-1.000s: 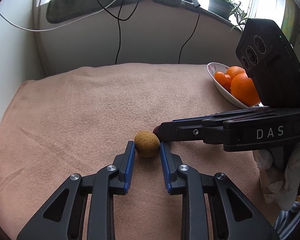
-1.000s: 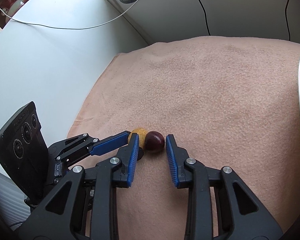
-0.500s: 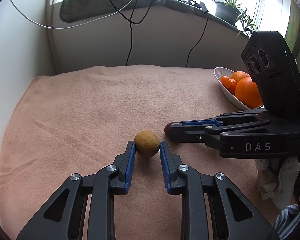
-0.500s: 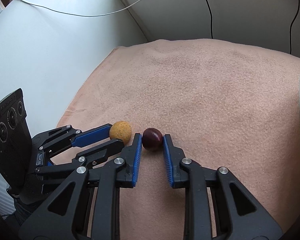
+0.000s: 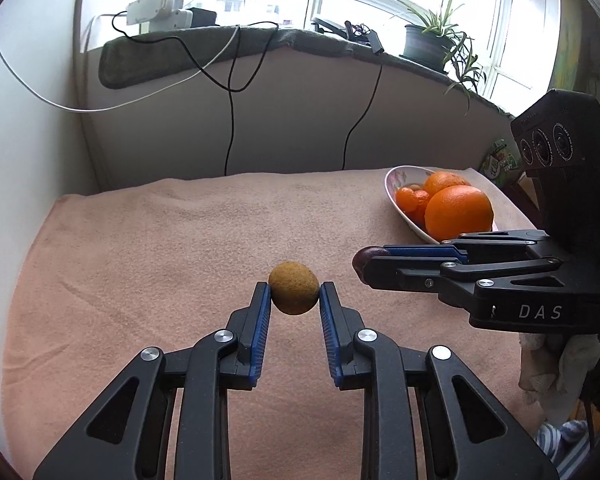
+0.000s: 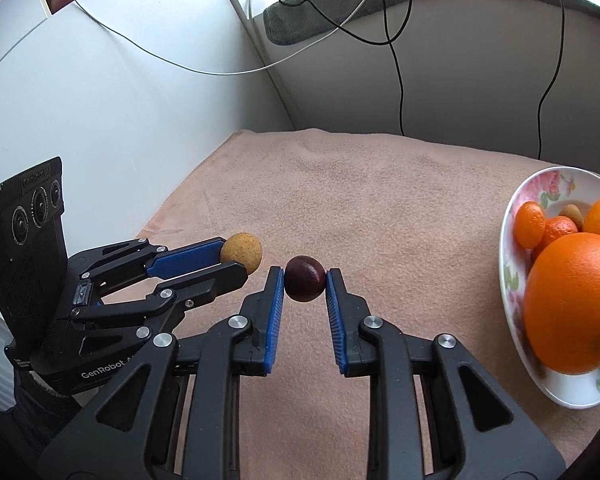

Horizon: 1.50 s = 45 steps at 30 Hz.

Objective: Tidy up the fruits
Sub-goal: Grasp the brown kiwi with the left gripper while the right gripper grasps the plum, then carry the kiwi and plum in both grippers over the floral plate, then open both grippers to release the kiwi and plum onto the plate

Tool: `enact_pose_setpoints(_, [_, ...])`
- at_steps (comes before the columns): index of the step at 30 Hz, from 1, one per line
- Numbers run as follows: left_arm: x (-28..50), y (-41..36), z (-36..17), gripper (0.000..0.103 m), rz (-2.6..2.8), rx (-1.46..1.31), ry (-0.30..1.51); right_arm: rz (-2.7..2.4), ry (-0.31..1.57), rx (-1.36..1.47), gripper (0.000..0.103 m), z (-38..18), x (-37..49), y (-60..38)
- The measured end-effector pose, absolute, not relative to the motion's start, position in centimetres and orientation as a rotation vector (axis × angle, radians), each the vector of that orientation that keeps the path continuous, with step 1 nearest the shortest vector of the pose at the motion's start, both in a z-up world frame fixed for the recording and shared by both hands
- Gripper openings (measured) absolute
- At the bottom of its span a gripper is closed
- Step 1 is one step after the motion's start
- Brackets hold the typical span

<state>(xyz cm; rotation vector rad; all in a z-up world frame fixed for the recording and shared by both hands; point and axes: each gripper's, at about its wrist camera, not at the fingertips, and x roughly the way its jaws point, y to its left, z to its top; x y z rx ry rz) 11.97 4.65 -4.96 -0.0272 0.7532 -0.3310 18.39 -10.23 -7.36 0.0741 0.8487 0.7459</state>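
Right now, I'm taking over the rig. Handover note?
Left gripper: shut on the small brown fruit, lifted off the pink cloth.
Right gripper: shut on the dark red fruit, also lifted.
Flowered bowl sits to the right and holds oranges and tangerines.
Done: both loose fruits picked up.
Left: carry both to the bowl and release them; no other loose fruit is in view.

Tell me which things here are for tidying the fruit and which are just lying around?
For the job:
- small round tan-brown fruit, in left gripper
- small dark purple round fruit, in right gripper
- white flowered bowl of oranges

Lying about:
- potted green plant
- black cables
- white power strip
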Motion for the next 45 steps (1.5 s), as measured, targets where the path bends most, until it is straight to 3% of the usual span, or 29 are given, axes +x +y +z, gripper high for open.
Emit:
enact_pose_setpoints(15, [14.1, -2.5, -2.1, 0.023, -0.450, -0.007, 0.684, 0.614, 0.712, 0.121, 0.023, -3.6, 16.3, -20.4])
enact_pose_setpoints(26, [17.3, -7.8, -1.7, 0.023, -0.533, 0.001, 0.680, 0.480, 0.682, 0.151, 0.023, -4.0, 16.6, -26.6])
enact_pose_setpoints(45, [19.8, -12.5, -1.3, 0.024, -0.567, 0.044, 0.669, 0.421, 0.699, 0.142, 0.023, -5.4, 18.5, -28.2])
